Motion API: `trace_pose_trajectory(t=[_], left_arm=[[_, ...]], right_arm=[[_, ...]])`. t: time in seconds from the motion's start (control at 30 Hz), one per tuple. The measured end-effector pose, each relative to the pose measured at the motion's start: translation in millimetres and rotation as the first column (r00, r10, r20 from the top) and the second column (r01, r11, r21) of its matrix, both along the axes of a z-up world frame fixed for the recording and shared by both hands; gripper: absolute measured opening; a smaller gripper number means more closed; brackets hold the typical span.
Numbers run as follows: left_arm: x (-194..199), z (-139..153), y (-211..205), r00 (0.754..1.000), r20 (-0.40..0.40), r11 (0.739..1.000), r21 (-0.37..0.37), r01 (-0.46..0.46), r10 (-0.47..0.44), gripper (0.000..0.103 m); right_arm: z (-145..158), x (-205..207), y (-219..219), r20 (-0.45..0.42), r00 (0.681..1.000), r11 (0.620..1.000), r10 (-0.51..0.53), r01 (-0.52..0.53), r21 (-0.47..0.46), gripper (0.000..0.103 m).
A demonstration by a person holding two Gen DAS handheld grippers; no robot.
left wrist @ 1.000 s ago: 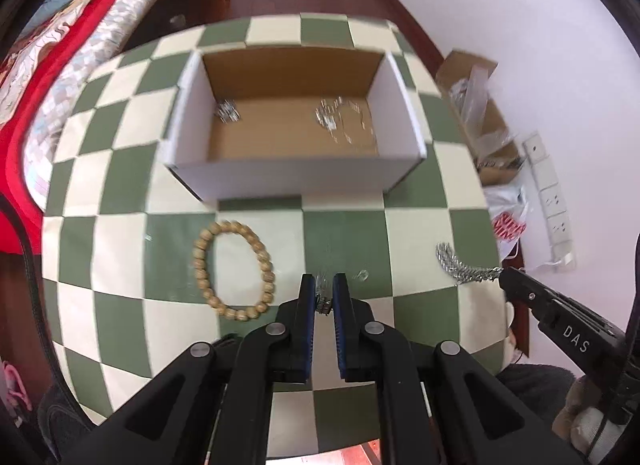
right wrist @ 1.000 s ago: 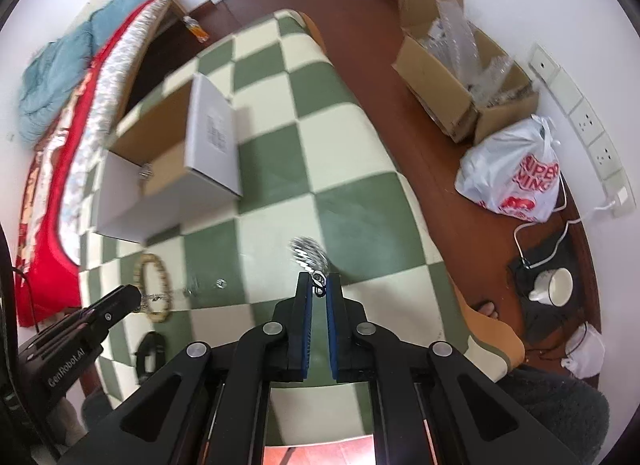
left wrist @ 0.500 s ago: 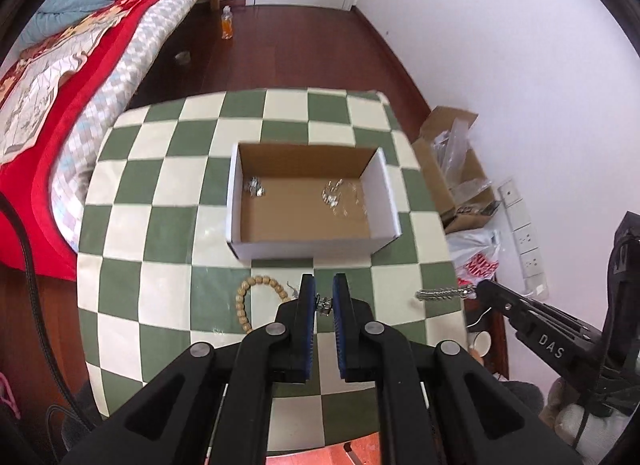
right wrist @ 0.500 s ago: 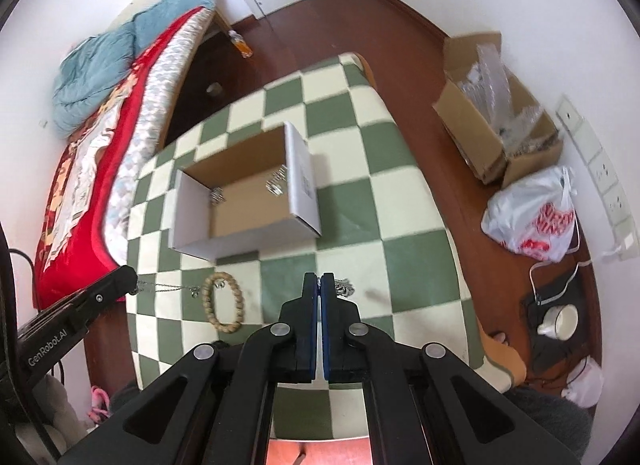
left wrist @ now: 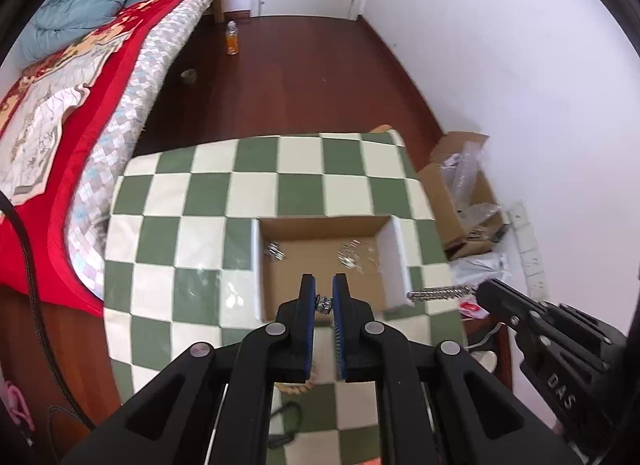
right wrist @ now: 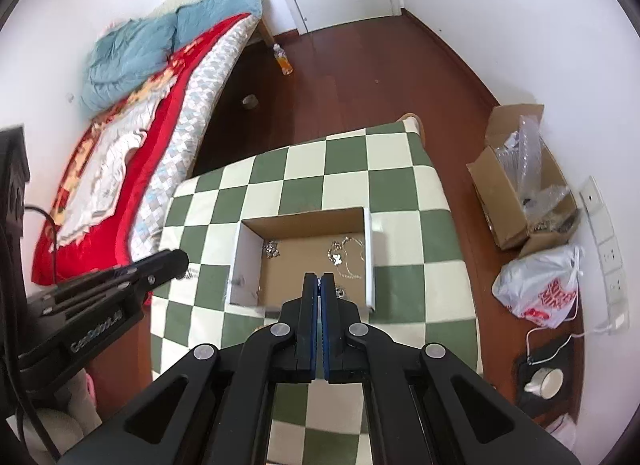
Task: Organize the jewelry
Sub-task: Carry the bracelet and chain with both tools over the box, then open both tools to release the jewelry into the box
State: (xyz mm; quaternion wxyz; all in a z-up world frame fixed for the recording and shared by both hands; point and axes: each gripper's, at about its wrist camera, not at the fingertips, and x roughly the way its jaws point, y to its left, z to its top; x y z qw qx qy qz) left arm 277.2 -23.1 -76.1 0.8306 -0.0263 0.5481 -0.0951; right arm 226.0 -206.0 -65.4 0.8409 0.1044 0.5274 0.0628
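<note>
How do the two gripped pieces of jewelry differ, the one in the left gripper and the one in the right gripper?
The left gripper pinches a small silver piece tucked between its pads. The right gripper holds a long silver chain that sticks out sideways from its tip. Both are silvery metal, held above the open box.

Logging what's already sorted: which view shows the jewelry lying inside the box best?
The right wrist view: the box floor is sharp, with a chain and a smaller piece distinct. The left wrist view shows both pieces blurred, the box partly behind the left claw.
</note>
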Motion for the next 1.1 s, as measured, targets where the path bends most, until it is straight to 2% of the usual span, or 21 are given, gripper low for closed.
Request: trace_pose_trajectory(t=[0.3, 0.57, 0.7, 0.97, 1.03, 1.1], left_arm=[[40.7, -51.7, 16.4, 0.993, -0.108, 0.997, 0.058, -0.048, 0.054, 0.006], [49.1, -89.8, 22.7, 0.979, -0.188, 0.995, 0.071, -0.064, 0.076, 0.006], [51.5, -97.7, 24.3, 0.974, -0.21, 0.995, 0.069, -0.07, 0.083, 0.006], [55.2, -98.3, 31.3, 0.968, -0.233, 0.996, 0.028, -0.086, 0.091, 0.007], [55.3, -97.1, 31.4, 0.965, -0.243, 0.995, 0.039, -0.096, 0.103, 0.008], [54.7, -94.3, 33.0, 0.965, -0.238, 0.993, 0.032, -0.11, 0.114, 0.011]], right_arm=[[-51.9, 55.2, 22.7, -0.122, 0.992, 0.995, 0.039, -0.05, -0.087, 0.001], [-96.6, 72.2, 27.5, -0.21, 0.976, 0.986, 0.051, -0.082, -0.142, 0.001], [-106.9, 75.9, 31.5, -0.236, 0.97, 0.982, 0.063, -0.102, -0.158, 0.001], [-107.7, 83.7, 41.7, -0.258, 0.961, 0.985, 0.102, -0.134, -0.111, 0.002], [-107.9, 86.4, 40.7, -0.263, 0.96, 0.987, 0.091, -0.122, -0.107, 0.002], [-108.4, 87.8, 40.4, -0.277, 0.957, 0.987, 0.086, -0.12, -0.108, 0.007]])
